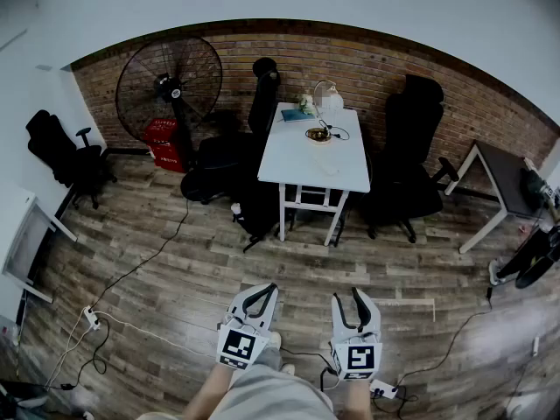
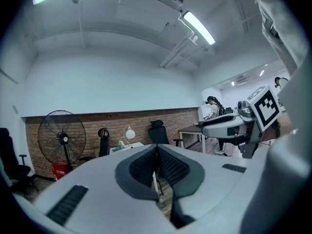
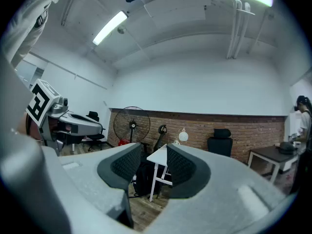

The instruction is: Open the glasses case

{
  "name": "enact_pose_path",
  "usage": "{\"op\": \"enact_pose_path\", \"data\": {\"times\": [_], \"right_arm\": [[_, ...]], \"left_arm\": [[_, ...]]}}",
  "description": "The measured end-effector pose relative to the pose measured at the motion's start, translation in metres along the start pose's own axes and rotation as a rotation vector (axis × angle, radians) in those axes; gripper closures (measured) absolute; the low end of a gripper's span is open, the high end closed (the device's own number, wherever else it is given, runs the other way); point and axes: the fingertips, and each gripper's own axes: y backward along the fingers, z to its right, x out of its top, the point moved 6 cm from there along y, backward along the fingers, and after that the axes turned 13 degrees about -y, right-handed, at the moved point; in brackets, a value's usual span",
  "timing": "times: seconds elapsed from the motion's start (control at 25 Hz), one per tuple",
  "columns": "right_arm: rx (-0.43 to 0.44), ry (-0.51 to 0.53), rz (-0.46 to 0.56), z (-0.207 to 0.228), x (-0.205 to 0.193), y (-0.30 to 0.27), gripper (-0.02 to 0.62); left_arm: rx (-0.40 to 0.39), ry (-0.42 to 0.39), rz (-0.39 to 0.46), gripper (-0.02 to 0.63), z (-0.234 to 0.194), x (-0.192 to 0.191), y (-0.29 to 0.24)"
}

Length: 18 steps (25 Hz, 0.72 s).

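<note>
Both empty: left hand-held gripper (image 1: pixel 271 288) closed, right hand-held gripper (image 1: pixel 346 297) parted.

A table (image 1: pixel 315 160) stands before the brick wall (image 1: pixel 367 64), with a chair (image 1: pixel 223 160) on its left and a second chair (image 1: pixel 407 169) on its right. A fan (image 1: pixel 168 81) stands further left. Nearer the person, the left gripper (image 1: pixel 267 289) and right gripper (image 1: pixel 346 296) are side by side, well apart from the table.

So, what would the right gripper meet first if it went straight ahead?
Nothing near the right gripper: probably the white table first, framed between its open jaws, though depth is unclear.
</note>
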Motion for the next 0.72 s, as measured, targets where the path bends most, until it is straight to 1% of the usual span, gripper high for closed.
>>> {"op": "enact_pose_path", "data": {"times": [0.12, 0.2, 0.28, 0.4, 0.48, 0.72], "right_arm": [[0.027, 0.011, 0.015, 0.005, 0.002, 0.000, 0.423], [0.038, -0.008, 0.021, 0.010, 0.004, -0.002, 0.423], [0.041, -0.021, 0.025, 0.016, 0.004, -0.007, 0.423], [0.038, -0.011, 0.022, 0.022, 0.002, -0.014, 0.423], [0.031, -0.012, 0.017, 0.024, 0.001, -0.019, 0.423], [0.051, 0.009, 0.002, 0.030, 0.001, -0.053, 0.423]], "left_arm": [[0.003, 0.009, -0.001, 0.600, 0.008, 0.002, -0.005], [0.006, 0.011, 0.003, 0.600, 0.010, 0.005, -0.012], [0.006, 0.008, 0.008, 0.600, 0.010, 0.007, -0.020], [0.008, 0.005, 0.012, 0.600, 0.010, 0.004, -0.031], [0.015, 0.010, 0.012, 0.600, 0.008, 0.000, -0.037], [0.021, 0.020, 0.013, 0.600, -0.013, -0.011, -0.064]]}}
